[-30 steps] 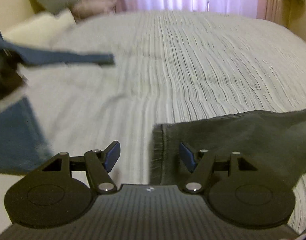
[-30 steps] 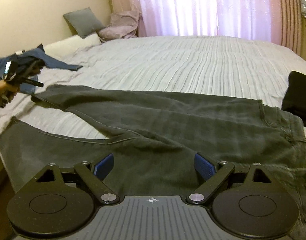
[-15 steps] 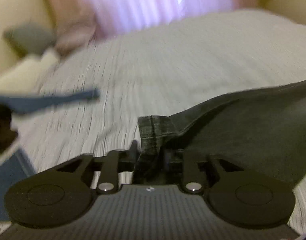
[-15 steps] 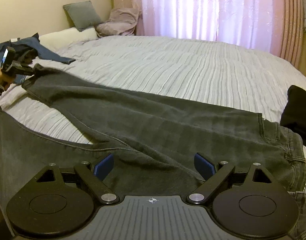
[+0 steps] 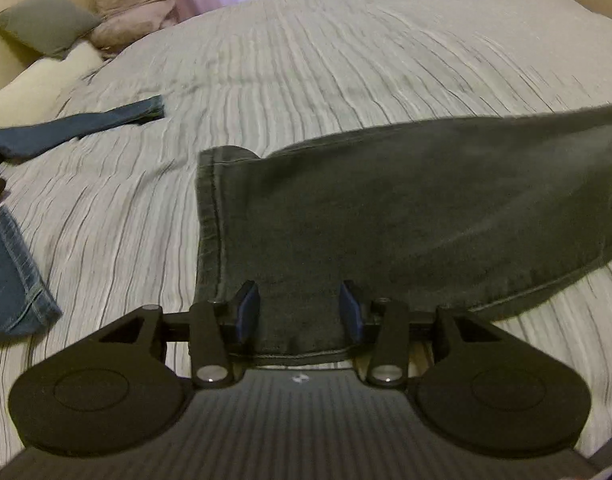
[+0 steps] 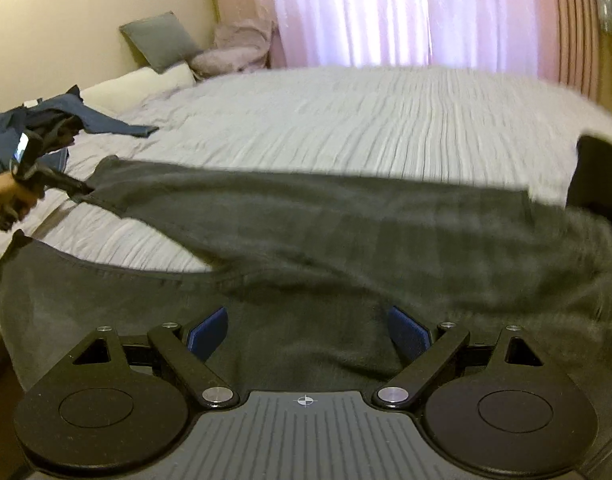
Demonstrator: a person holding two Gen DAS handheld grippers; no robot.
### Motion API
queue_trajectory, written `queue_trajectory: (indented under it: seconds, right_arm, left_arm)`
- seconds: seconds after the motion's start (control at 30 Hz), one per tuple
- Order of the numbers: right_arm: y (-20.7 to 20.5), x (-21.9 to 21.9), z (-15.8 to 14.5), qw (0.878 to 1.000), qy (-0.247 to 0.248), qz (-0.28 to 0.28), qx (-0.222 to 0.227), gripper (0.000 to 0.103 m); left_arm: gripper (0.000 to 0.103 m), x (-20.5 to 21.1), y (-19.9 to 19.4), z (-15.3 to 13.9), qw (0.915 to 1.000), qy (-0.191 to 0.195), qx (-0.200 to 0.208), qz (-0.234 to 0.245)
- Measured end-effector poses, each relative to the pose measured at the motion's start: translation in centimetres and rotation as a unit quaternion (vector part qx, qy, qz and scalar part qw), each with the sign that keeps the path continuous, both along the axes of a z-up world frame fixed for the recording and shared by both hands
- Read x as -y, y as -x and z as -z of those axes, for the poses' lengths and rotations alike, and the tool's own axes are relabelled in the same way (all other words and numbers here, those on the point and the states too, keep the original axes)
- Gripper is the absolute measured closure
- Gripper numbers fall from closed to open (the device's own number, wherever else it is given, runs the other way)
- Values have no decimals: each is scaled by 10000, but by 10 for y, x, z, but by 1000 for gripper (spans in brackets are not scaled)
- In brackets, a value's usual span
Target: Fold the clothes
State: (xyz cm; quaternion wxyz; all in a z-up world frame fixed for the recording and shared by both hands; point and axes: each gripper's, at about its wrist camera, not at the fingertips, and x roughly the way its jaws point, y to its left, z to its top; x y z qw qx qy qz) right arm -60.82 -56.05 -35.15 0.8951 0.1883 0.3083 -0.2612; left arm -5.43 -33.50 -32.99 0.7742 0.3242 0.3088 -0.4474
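Where ribbed bedspread (image 5: 346, 60) wrinkles, faded charcoal denim (image 5: 406, 208).

Each gripper, left (image 5: 299, 312) and right (image 6: 308, 332), was matte black with blue finger pads (image 5: 247, 312), silver pivot screws, round side discs and a ribbed grey base.
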Motion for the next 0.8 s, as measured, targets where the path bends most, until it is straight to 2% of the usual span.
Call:
queue_trajectory:
  seconds: [0.07, 0.13, 0.3, 0.4, 0.57, 0.8]
  right_arm:
    - [6, 1, -2, 9997, -139, 185, -38, 13]
    - [16, -4, -13, 9996, -89, 250, -10, 13]
    - [41, -24, -41, 9990, 31, 434, -103, 13]
    - [49, -44, -54, 9981, 106, 481, -376, 13]
    - [51, -82, -55, 9915, 398, 325, -1195, 13]
    - [62, -119, -38, 9875, 378, 117, -1528, 13]
  left_arm:
    - [63, -2, 8, -11, 10000, 66, 27, -54]
    - [63, -10, 28, -32, 9993, 249, 243, 138]
    - [57, -33, 103, -73, 9950, 612, 296, 730]
    - [54, -47, 154, -83, 9920, 688, 286, 1022]
    - [45, -69, 226, -79, 9884, 771, 365, 1256]
    - [36, -99, 291, -58, 9893, 708, 381, 1219]
